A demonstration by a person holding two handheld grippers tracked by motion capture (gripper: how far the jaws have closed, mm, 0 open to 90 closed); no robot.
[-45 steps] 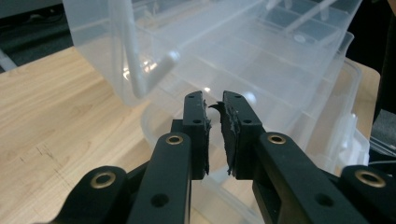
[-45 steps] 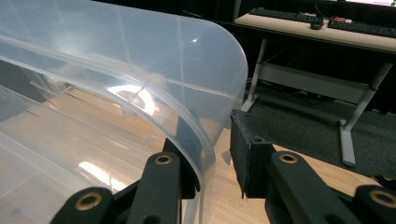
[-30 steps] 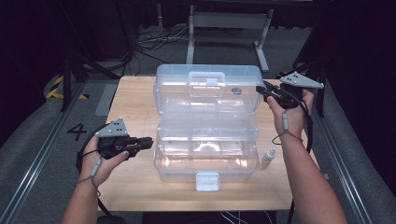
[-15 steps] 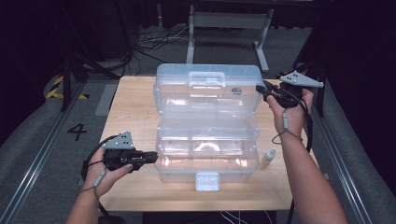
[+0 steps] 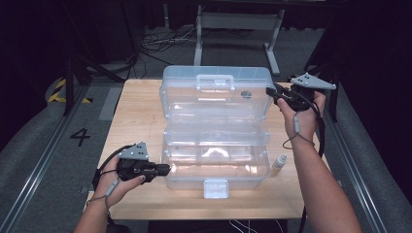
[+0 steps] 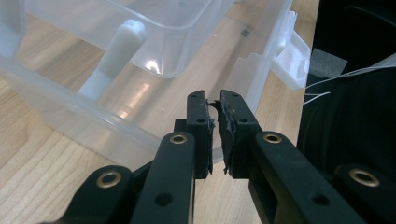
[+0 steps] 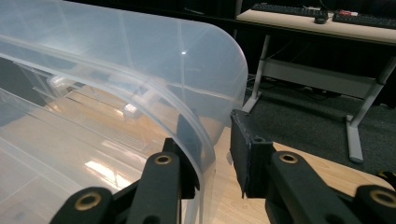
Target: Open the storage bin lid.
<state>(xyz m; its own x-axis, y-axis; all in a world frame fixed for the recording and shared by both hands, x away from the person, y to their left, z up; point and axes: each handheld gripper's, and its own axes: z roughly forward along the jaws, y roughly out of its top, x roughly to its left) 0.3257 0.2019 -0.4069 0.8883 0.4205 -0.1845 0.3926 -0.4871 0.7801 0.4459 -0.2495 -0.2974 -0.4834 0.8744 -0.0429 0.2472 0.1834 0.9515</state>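
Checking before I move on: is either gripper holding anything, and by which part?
The right gripper straddles the open lid's rim at its right edge, jaws not closed on it. The left gripper holds nothing; its jaws are nearly together beside the box.

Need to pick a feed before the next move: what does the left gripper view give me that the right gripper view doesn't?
Left gripper view alone: the left hand-held gripper, jaws nearly together at the box's front corner, the inner tray, the white latch. Right gripper view alone: the right hand-held gripper, jaws open astride the raised lid's edge, a desk leg behind. Both show the clear storage box and the wooden table.
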